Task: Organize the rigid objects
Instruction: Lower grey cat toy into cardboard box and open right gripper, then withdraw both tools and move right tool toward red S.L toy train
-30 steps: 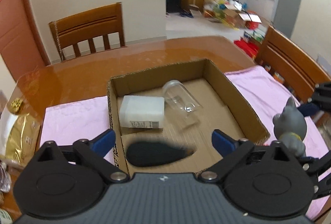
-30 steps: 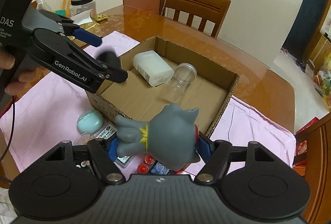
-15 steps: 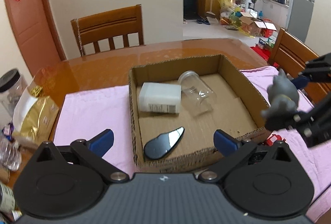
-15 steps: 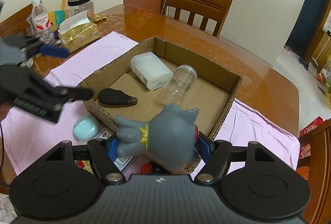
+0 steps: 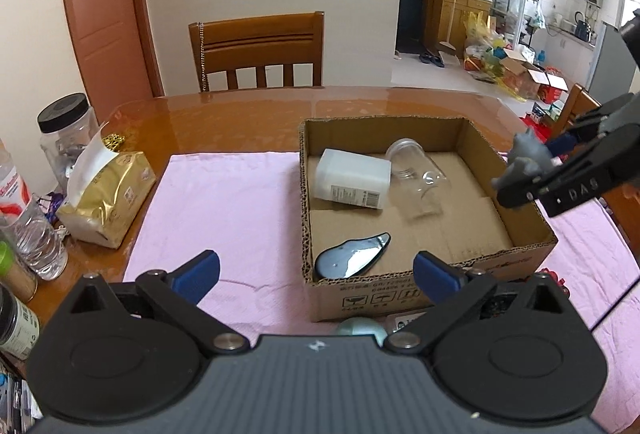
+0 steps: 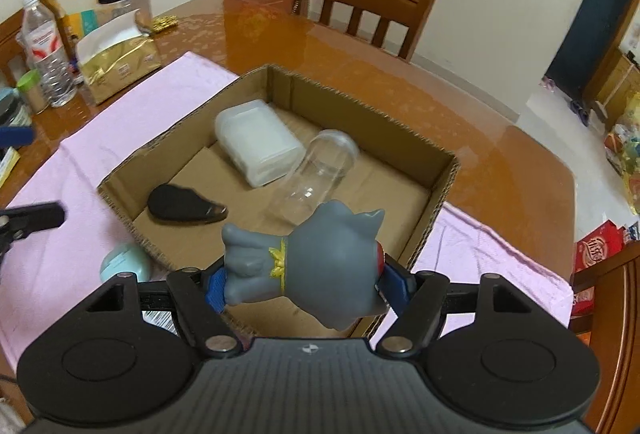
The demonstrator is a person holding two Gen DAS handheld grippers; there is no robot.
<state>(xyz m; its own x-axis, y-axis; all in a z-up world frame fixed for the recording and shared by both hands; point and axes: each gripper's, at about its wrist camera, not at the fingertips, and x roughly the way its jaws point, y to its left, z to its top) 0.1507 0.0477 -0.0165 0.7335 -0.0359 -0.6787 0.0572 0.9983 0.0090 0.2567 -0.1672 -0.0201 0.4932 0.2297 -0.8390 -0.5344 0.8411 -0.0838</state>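
Observation:
An open cardboard box [image 5: 532, 230] [image 6: 444, 189] sits on a pink cloth. In it lie a white plastic container [image 5: 352, 179] [image 6: 256, 141], a clear jar [image 5: 416, 177] [image 6: 316, 169] on its side and a black teardrop-shaped object [image 5: 352, 256] [image 6: 182, 203]. My right gripper [image 6: 302, 284] is shut on a grey cat figure [image 6: 312, 266] [image 5: 526, 159] and holds it above the box's near right edge. My left gripper [image 5: 316, 270] is open and empty, in front of the box's near left corner.
A mint round case [image 6: 124, 264] [image 5: 360, 328] lies on the pink cloth [image 5: 224, 201] against the box's front wall. A gold tissue pack [image 5: 104, 193], a water bottle [image 6: 44, 53] and a black-lidded jar [image 5: 66, 137] stand at the table's left. Wooden chairs [image 5: 258, 51] stand behind the table.
My left gripper let the black object drop into the box and drew back, open. My right gripper moved the cat figure over the box's edge.

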